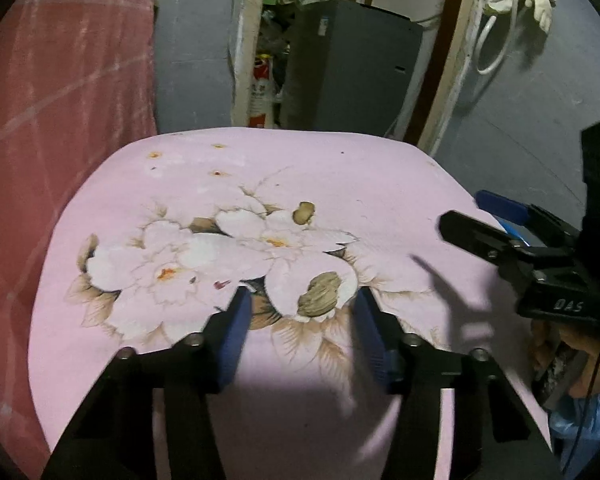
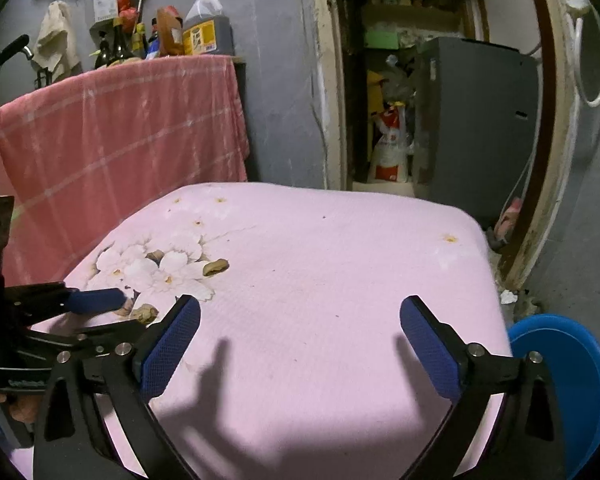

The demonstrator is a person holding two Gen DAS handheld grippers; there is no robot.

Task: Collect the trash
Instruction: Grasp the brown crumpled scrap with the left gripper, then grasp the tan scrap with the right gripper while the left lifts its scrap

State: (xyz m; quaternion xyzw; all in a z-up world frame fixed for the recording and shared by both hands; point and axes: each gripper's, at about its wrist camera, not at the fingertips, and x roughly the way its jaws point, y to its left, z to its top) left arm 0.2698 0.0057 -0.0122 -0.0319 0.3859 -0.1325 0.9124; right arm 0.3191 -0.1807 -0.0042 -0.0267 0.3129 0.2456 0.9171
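**Visitor:** What's on the table right now?

**Onlooker:** A pink floral tablecloth (image 1: 380, 184) covers it. Scraps that look like peanut shells lie on the printed white flowers (image 1: 204, 256). The nearest peanut shell (image 1: 319, 295) sits at the lower right edge of that flower print. A smaller shell (image 1: 303, 213) lies at the print's upper right edge.

**Visitor:** And the tongs?

**Onlooker:** The left gripper (image 1: 302, 306) points down at the flower print. Its blue pads are half closed, one on each side of the nearest shell, which sits closer to the right pad. They do not press on it yet, so nothing is held. The right gripper (image 2: 300, 340) hovers over bare pink cloth to the right of the flowers, jaws released and spread wide, empty.

**Visitor:** How should the pickup go?

**Onlooker:** I'd say centre the shell between the pads first, then sink until the tips nearly brush the cloth. Close gently, because a dry shell likely cracks or skids away. Pinching too low could snag the cloth and drag it.

**Visitor:** Where does the trash go?

**Onlooker:** Possibly the blue round container (image 2: 564, 380) just past the cloth's right edge, far from the flowers, though I can't be sure.
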